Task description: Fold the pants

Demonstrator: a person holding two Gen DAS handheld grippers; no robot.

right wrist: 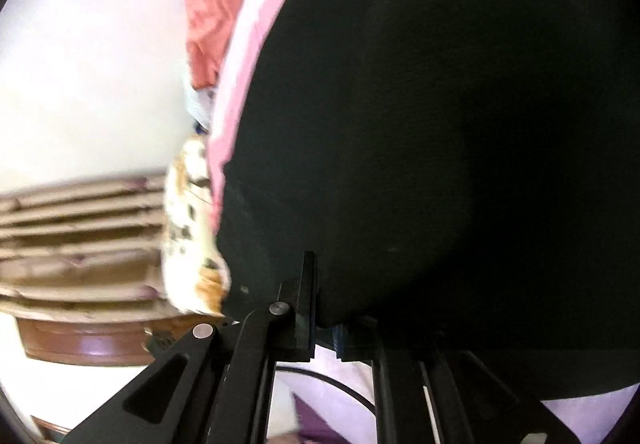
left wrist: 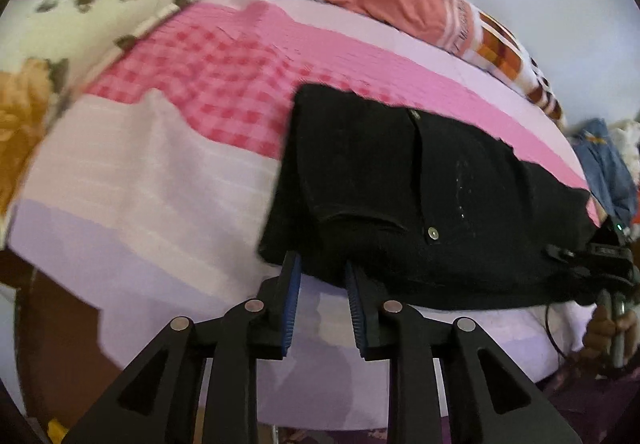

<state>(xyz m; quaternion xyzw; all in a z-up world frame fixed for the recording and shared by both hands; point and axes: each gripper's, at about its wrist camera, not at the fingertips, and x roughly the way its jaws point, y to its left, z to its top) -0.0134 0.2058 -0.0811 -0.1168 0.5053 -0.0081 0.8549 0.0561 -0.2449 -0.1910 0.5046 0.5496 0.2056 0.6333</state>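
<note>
The black pants lie folded on the pink and lilac bedspread, waist button facing up. My left gripper is open, its blue-padded fingers at the near edge of the pants, with cloth reaching between the tips. The right gripper shows at the right end of the pants in the left wrist view. In the right wrist view the pants fill most of the frame and my right gripper is shut on their edge.
A floral pillow lies at the bed's far left. An orange patterned blanket runs along the far edge by the white wall. Blue clothes lie at the right. A wooden headboard shows in the right wrist view.
</note>
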